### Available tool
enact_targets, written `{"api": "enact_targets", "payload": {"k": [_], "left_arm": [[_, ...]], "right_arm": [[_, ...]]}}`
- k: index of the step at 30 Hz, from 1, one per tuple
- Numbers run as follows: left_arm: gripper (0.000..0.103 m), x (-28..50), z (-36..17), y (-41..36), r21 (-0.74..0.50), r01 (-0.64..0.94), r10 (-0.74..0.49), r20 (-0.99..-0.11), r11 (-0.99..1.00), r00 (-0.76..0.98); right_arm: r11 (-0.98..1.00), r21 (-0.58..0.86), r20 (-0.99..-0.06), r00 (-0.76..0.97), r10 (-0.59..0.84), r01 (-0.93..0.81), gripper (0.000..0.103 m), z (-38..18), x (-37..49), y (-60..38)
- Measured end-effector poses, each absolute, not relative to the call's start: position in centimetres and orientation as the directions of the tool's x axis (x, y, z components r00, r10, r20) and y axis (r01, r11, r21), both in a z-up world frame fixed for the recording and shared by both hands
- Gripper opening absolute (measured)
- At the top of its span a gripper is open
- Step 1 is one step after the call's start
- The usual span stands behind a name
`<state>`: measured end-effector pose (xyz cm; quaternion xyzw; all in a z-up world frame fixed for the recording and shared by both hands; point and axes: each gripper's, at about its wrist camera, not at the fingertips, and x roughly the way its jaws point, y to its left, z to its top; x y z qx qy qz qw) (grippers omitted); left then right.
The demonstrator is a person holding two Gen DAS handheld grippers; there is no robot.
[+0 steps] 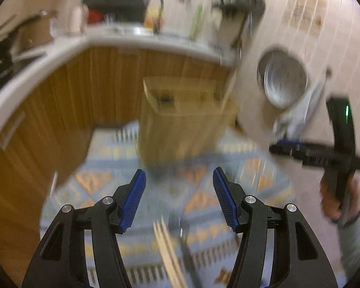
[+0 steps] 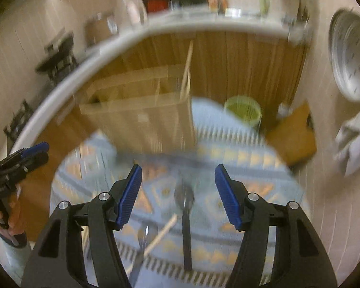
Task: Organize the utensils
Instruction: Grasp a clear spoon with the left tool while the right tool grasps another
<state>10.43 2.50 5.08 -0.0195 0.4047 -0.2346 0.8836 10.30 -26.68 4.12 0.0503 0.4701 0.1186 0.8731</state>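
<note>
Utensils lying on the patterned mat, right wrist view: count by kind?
Black-handled spoon: 1
Second metal utensil, too blurred to name: 1
Pale wooden stick, maybe chopsticks, crossing that utensil: 1
Total: 3, all on the patterned mat in front of the wooden organizer box. Blur may hide more.

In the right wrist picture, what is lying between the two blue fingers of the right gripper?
In the right wrist view, a black-handled spoon lies on the patterned mat between the open right gripper fingers, bowl pointing toward the wooden organizer.
</note>
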Motion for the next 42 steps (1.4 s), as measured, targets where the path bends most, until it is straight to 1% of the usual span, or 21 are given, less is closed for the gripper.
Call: {"api": "enact_targets", "payload": {"k": [3, 4, 7, 10, 15, 20, 23, 26, 30, 32, 36, 37, 39, 42], "left_arm": [[0.056, 11.0, 0.9, 1.8, -0.241, 0.403, -0.416, -0.801, 0.883, 0.432], [0.056, 11.2, -0.1, 1.7, -0.246, 0.406, -0.413, -0.817, 0.880, 0.402], [0.056, 11.8, -1.9, 1.1, -0.229, 0.405, -0.390, -0.841, 0.885, 0.376], [0.056, 12.4, -3.1, 0.3, -0.201, 0.423, -0.368, -0.857, 0.884, 0.362], [0.056, 12.7, -4.8, -1.7, -0.142, 0.447, -0.313, -0.888, 0.883, 0.336], [0.053, 12.9, -5.5, -2.2, -0.117, 0.454, -0.287, -0.901, 0.883, 0.326], [0.050, 12.6, -5.4, -2.4, -0.135, 0.464, -0.303, -0.901, 0.875, 0.309], [0.050, 12.5, -5.2, -3.0, -0.105, 0.473, -0.283, -0.904, 0.875, 0.322], [0.049, 12.6, -5.3, -3.6, -0.093, 0.482, -0.271, -0.910, 0.871, 0.313], [0.042, 12.6, -5.6, -3.8, -0.100, 0.486, -0.270, -0.917, 0.868, 0.293], [0.043, 12.0, -6.0, -4.6, -0.054, 0.500, -0.236, -0.921, 0.865, 0.310], [0.045, 11.9, -6.0, -4.7, -0.046, 0.501, -0.230, -0.921, 0.864, 0.314], [0.047, 11.8, -6.1, -5.1, -0.036, 0.507, -0.225, -0.922, 0.861, 0.315], [0.048, 11.5, -6.3, -5.8, 0.001, 0.514, -0.200, -0.920, 0.858, 0.336]], "right_arm": [[0.963, 0.231, -0.868, 0.417, 0.270, -0.142, 0.060, 0.9, 11.1, -26.5], [0.961, 0.246, -0.882, 0.381, 0.276, -0.128, 0.060, -0.2, 11.5, -26.6], [0.957, 0.276, -0.901, 0.321, 0.291, -0.091, 0.059, -2.5, 12.5, -27.0], [0.956, 0.285, -0.906, 0.309, 0.290, -0.064, 0.059, -3.4, 13.0, -27.3], [0.953, 0.300, -0.905, 0.302, 0.300, -0.047, 0.059, -3.8, 13.9, -27.6], [0.952, 0.301, -0.906, 0.292, 0.305, -0.061, 0.059, -4.0, 14.2, -27.2], [0.956, 0.284, -0.911, 0.290, 0.292, -0.072, 0.059, -4.1, 14.7, -26.7], [0.962, 0.261, -0.915, 0.298, 0.272, -0.079, 0.059, -4.0, 15.2, -26.2], [0.961, 0.265, -0.916, 0.291, 0.276, -0.078, 0.059, -4.2, 15.6, -25.8], [0.961, 0.264, -0.917, 0.290, 0.275, -0.080, 0.059, -4.3, 15.6, -25.8], [0.964, 0.254, -0.920, 0.288, 0.265, -0.076, 0.059, -4.4, 15.8, -25.9], [0.964, 0.255, -0.921, 0.285, 0.265, -0.073, 0.059, -4.5, 15.9, -26.0], [0.965, 0.252, -0.926, 0.271, 0.263, -0.075, 0.059, -4.8, 16.1, -26.0], [0.971, 0.220, -0.935, 0.262, 0.238, -0.096, 0.059, -5.3, 16.3, -25.4]]}}
